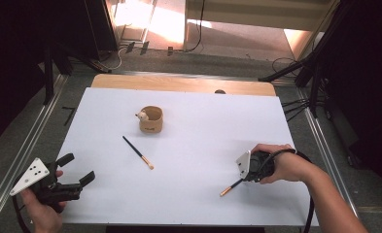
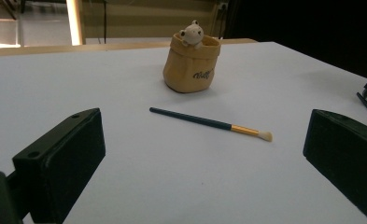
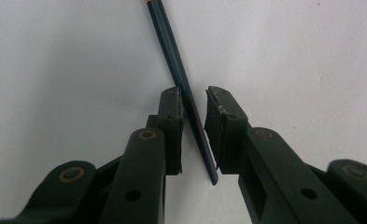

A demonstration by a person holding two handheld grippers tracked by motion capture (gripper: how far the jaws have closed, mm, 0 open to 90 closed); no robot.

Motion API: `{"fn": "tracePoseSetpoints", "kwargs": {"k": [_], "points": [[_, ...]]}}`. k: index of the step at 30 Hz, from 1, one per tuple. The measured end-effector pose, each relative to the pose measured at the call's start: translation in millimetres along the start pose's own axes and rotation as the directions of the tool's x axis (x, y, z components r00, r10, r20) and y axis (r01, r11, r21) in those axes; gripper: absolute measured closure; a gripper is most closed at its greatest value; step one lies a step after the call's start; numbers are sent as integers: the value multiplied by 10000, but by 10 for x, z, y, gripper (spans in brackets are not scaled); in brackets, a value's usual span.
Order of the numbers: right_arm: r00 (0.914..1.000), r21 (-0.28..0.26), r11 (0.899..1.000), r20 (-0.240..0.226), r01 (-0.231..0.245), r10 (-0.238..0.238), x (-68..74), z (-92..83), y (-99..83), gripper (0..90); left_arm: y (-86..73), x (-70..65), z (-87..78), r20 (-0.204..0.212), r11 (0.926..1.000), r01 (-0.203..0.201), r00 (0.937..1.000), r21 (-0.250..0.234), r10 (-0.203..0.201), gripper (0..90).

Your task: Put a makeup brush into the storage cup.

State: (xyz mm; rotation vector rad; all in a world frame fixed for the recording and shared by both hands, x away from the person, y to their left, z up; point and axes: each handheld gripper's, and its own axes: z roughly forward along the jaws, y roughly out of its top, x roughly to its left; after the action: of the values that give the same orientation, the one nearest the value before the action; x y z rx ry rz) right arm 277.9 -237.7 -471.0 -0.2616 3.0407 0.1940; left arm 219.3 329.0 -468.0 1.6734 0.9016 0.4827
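right gripper (image 3: 193, 100) points down at the table, jaws narrow around the dark-handled brush (image 3: 181, 84), tip toward 12 o'clock.

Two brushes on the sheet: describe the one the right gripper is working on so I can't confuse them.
On the white sheet, look to the near right corner. The brush lies between the right gripper jaws; the other brush lies free mid-sheet, near the tan pot.

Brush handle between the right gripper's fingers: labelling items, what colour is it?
Dark teal brush handle, clearest in the right gripper view.
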Motion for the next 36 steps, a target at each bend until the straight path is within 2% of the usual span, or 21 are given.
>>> {"fn": "tracePoseSetpoints", "kwargs": {"k": [6,25,28,30,36], "points": [[10000,263,9996,-62,42,-40,-4,16,26,769,-1,2,3,8,10000,14,10000,1,-14,0],[9978,448,9976,-408,534,-516,2,69,127,787,-4,4,2,-3,10000,41,10000,31,-41,0],[9980,491,9976,-418,485,-465,8,68,137,789,-5,6,1,2,10000,69,10000,-3,-69,0],[9969,523,9965,-458,659,-635,3,88,145,794,-6,7,0,-8,10000,64,10000,8,-64,0],[9970,680,9958,-527,610,-574,19,104,154,800,-8,8,-2,-25,10000,98,9999,5,-98,0]]}}
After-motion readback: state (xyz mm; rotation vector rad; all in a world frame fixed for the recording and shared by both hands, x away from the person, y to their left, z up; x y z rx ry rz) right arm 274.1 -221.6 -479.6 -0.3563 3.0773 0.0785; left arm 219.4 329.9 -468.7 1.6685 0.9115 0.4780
